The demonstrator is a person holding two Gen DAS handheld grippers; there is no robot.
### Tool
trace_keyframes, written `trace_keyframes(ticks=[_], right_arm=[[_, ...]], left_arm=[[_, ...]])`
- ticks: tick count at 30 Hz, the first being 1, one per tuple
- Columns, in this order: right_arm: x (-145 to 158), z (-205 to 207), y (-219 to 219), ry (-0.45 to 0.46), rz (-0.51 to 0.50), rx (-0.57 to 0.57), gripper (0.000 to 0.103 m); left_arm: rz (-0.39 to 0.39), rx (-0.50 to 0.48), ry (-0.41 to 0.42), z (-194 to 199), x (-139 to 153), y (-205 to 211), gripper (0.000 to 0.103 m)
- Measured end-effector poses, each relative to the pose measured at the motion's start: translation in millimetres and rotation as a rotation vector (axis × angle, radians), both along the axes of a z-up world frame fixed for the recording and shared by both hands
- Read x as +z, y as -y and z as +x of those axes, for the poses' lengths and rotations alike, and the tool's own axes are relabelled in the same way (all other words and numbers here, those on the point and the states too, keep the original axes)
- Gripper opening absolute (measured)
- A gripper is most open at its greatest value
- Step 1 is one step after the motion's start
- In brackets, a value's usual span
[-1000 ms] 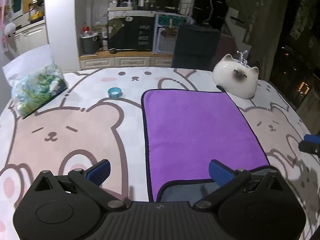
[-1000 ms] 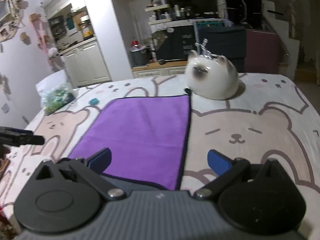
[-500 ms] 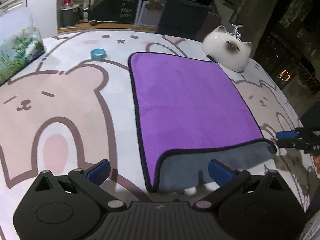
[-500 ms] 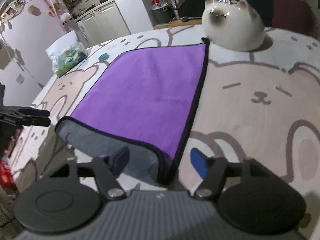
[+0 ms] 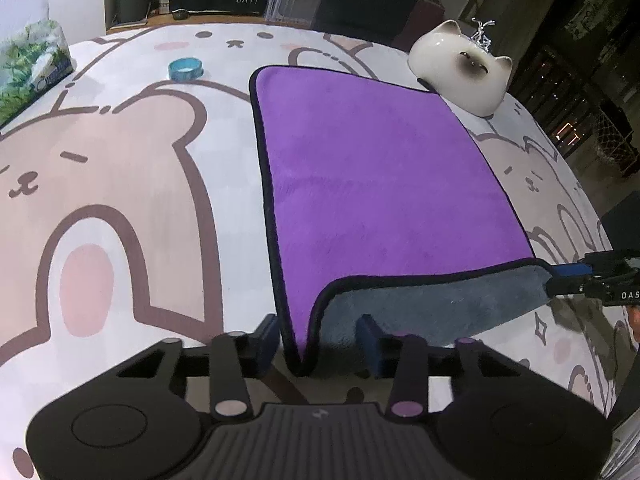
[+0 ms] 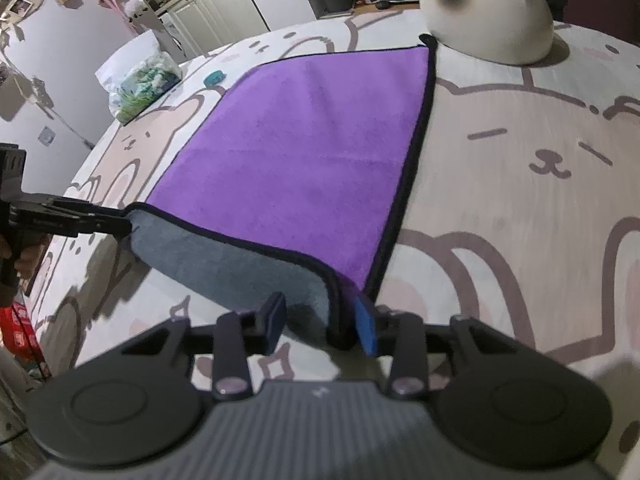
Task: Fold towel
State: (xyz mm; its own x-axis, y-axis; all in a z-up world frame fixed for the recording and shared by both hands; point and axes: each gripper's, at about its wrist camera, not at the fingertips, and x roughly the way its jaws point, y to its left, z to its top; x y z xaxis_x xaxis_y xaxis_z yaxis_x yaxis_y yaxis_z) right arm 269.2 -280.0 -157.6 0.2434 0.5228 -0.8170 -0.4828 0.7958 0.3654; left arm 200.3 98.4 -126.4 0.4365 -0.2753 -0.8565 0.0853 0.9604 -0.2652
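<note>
A purple towel [image 5: 372, 184] with a black hem and grey underside lies on the bear-print table; it also shows in the right wrist view [image 6: 304, 152]. Its near edge is turned up, showing a grey band [image 5: 432, 308]. My left gripper [image 5: 320, 344] has its jaws narrowed around the near left corner, with a gap still showing on each side. My right gripper [image 6: 320, 322] is narrowed around the near right corner, its right pad touching the hem. Each gripper shows in the other's view, at the towel's corner: the right one [image 5: 576, 276] and the left one [image 6: 96, 220].
A white ceramic cat [image 5: 464, 72] sits at the towel's far right corner. A blue tape roll [image 5: 185, 68] and a green-printed bag [image 5: 28, 68] lie at the far left. The table's edge drops off on the right [image 5: 592, 216].
Both grippers came down to the towel's near corners and their jaws narrowed around them. The near edge lifted and turned over, showing more grey.
</note>
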Motion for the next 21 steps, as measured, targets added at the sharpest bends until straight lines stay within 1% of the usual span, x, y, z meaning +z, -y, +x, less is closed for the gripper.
trace_keyframes(ticks=[1, 2, 3, 4, 9, 11, 12, 13, 15, 21], right_arm=[[-1, 0, 0, -0.006, 0.001, 0.000, 0.035], [-1, 1, 0, -0.012, 0.004, 0.002, 0.032], [-1, 1, -1, -0.019, 0.010, 0.007, 0.029], [-1, 1, -1, -0.021, 0.013, 0.012, 0.029], [-3, 2, -4, -0.033, -0.003, 0.011, 0.025], [-5, 2, -5, -0.044, 0.000, 0.007, 0.022], [-4, 2, -5, -0.042, -0.002, 0.008, 0.017], [-3, 2, -6, -0.038, -0.004, 0.009, 0.012], [1, 2, -6, -0.028, 0.004, 0.001, 0.007], [18, 3, 0, -0.016, 0.049, -0.017, 0.006]], left_arm=[[-0.002, -0.003, -0.002, 0, -1, 0, 0.035], [0.001, -0.008, -0.001, 0, 0, 1, 0.032], [0.002, -0.013, -0.002, 0, 0, 1, 0.024], [-0.001, -0.017, -0.003, -1, 0, 1, 0.021], [-0.001, -0.003, -0.020, 1, -3, 2, 0.021], [-0.003, -0.002, -0.023, 1, -2, 2, 0.021], [-0.003, -0.008, -0.026, 1, -2, 3, 0.013], [0.002, -0.013, -0.029, 0, -2, 3, 0.004], [0.004, -0.018, -0.035, -2, -1, 4, 0.004], [0.004, -0.040, -0.008, -14, 15, 3, 0.004]])
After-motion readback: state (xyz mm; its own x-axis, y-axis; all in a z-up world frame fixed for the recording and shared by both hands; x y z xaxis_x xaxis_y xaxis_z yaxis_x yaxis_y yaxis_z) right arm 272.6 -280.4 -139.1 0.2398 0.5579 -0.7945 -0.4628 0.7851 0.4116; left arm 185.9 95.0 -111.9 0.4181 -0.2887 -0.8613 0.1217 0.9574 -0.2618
